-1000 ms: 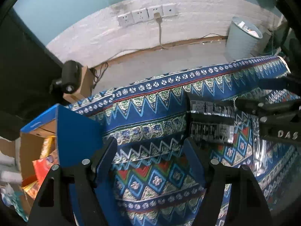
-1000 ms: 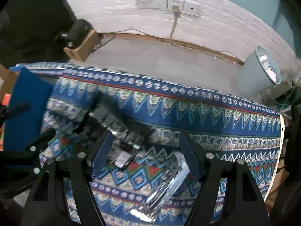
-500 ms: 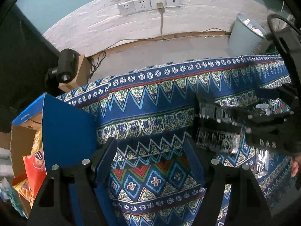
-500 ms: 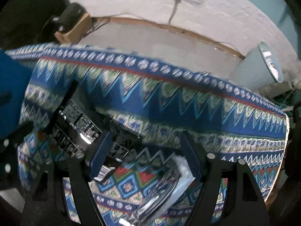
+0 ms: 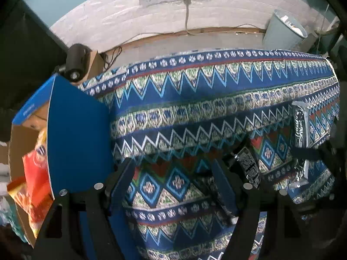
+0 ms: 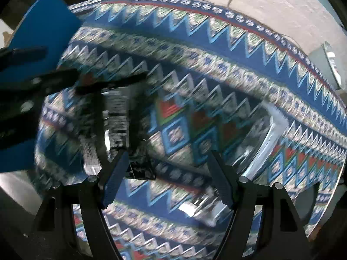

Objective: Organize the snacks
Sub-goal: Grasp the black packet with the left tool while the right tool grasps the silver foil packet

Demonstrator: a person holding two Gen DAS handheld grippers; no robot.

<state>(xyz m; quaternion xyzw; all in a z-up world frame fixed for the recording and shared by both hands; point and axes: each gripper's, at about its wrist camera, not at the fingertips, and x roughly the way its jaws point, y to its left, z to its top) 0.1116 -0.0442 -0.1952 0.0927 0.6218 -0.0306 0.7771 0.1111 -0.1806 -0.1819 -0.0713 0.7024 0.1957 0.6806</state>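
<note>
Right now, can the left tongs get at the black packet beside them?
Probably yes. The left tongs are open and empty, and the black packet lies on the cloth just past their right finger with nothing between; a small shift right should do.

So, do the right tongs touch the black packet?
Cannot tell: in the blurred right wrist view the black packet overlaps one finger of the right tongs.
</note>
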